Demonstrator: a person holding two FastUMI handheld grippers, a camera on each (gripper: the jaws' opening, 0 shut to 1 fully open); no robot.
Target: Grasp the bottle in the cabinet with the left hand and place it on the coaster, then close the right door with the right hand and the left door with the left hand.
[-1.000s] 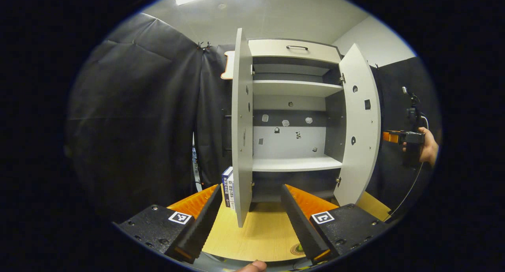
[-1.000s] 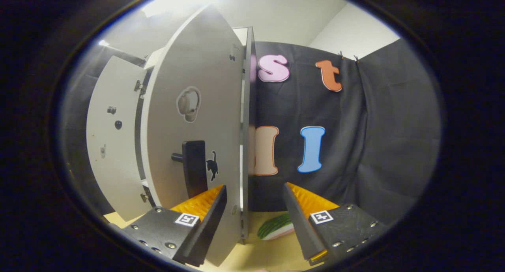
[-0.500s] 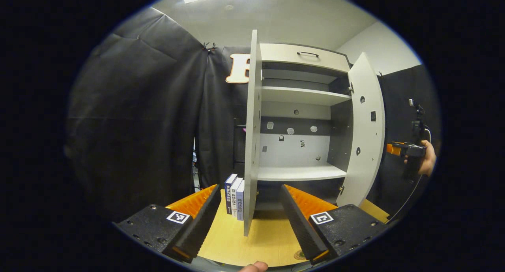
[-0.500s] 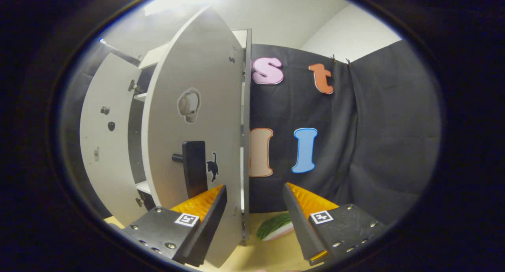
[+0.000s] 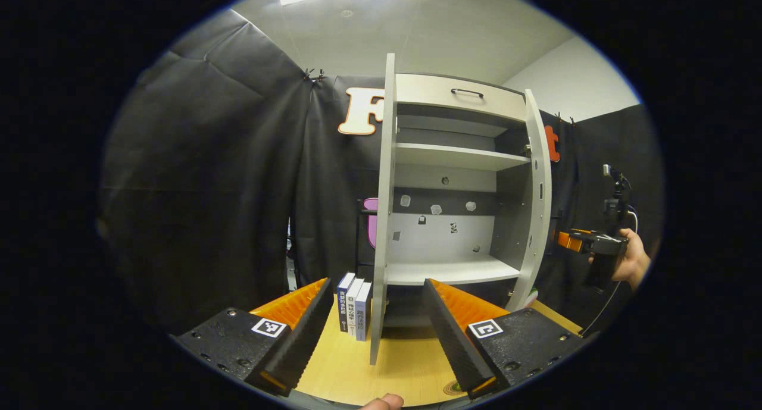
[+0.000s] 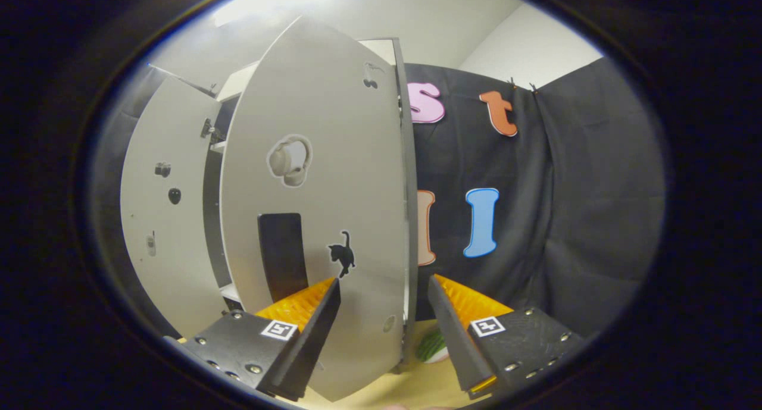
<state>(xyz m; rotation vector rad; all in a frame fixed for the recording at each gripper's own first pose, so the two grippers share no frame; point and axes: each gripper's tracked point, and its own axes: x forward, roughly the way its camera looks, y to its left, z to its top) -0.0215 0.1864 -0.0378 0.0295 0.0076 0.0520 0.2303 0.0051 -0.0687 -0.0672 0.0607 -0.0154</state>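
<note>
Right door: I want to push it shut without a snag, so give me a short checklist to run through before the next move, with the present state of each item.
1. Right door still open, needs closing: ok.
2. Right gripper open, holding nothing: ok.
3. Gripper on the door's outer face, near its handle: ok.
4. Finger touching the panel: cannot tell.
5. Cabinet shelves bare, nothing sticking out into the door's swing: ok.
6. Left gripper back from the cabinet, left door still open for afterwards: ok.

Pale grey cabinet doors, black cat sticker, light wood table
</note>
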